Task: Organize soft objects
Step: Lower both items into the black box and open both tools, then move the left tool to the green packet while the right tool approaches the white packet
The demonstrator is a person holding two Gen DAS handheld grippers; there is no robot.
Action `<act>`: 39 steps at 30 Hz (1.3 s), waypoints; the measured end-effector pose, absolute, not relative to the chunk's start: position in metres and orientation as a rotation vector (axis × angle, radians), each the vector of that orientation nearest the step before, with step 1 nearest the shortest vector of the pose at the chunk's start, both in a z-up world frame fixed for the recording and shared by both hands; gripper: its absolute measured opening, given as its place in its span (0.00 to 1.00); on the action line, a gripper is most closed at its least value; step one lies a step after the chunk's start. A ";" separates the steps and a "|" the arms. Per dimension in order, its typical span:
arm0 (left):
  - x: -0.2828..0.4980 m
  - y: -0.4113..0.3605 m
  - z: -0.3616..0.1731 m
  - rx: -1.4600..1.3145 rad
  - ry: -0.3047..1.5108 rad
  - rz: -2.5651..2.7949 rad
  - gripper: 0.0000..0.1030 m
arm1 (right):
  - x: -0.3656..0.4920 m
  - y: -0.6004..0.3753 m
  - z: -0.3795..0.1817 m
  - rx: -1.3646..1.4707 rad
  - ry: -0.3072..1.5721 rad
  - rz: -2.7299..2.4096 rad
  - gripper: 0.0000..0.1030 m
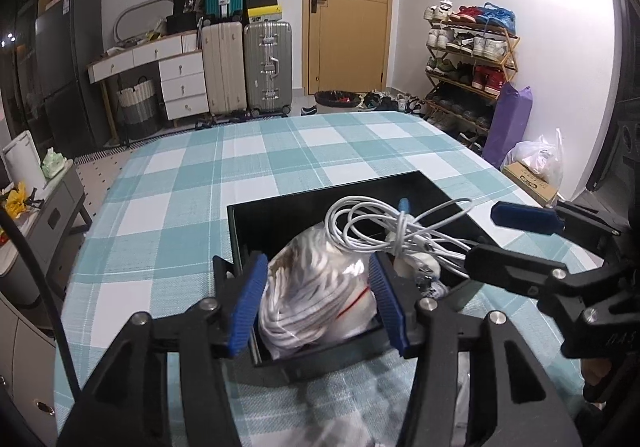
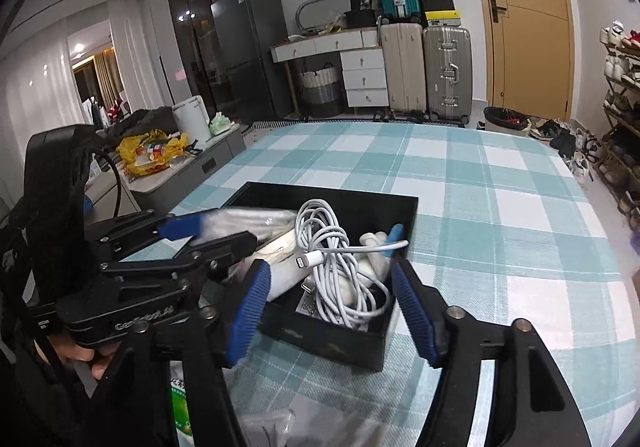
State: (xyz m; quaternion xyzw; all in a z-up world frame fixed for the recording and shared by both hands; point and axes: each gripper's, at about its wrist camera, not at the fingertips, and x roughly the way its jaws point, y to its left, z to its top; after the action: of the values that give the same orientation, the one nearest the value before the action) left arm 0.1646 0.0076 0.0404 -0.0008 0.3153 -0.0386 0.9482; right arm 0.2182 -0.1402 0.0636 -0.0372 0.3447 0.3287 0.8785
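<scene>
A black open box [image 1: 280,207] [image 2: 404,211] stands on the checked tablecloth. In it lie a coiled white charging cable [image 1: 384,227] [image 2: 336,259] and small white items. My left gripper [image 1: 318,303] [image 2: 224,231] is shut on a clear plastic bag of white fabric [image 1: 316,295] [image 2: 256,221] and holds it over the box's near left part. My right gripper [image 2: 328,307] [image 1: 484,239] is open, its fingers on either side of the box's near corner, around the cable without touching it.
The table [image 2: 500,207] carries a teal and white checked cloth. Packets lie at the near edge [image 2: 180,415]. Beyond the table stand suitcases [image 1: 244,67], a drawer desk [image 1: 176,71], a shoe rack [image 1: 468,59] and a side cabinet [image 2: 192,163].
</scene>
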 end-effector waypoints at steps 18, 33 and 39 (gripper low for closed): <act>0.093 0.020 0.059 -0.038 0.543 -0.022 1.00 | 0.167 -0.165 0.071 -0.102 0.688 0.666 0.99; 0.064 0.021 0.032 -0.034 0.610 0.039 1.00 | 0.140 -0.156 0.044 -0.227 0.769 0.725 0.99; 0.066 0.013 0.013 -0.031 0.668 0.033 1.00 | 0.142 -0.152 0.026 -0.290 0.847 0.731 0.99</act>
State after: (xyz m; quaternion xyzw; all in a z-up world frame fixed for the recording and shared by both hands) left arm 0.0655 0.0129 0.0135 -0.0154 0.3278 0.0163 0.9445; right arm 0.1415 -0.1522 0.0261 -0.1372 0.4001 0.3454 0.8377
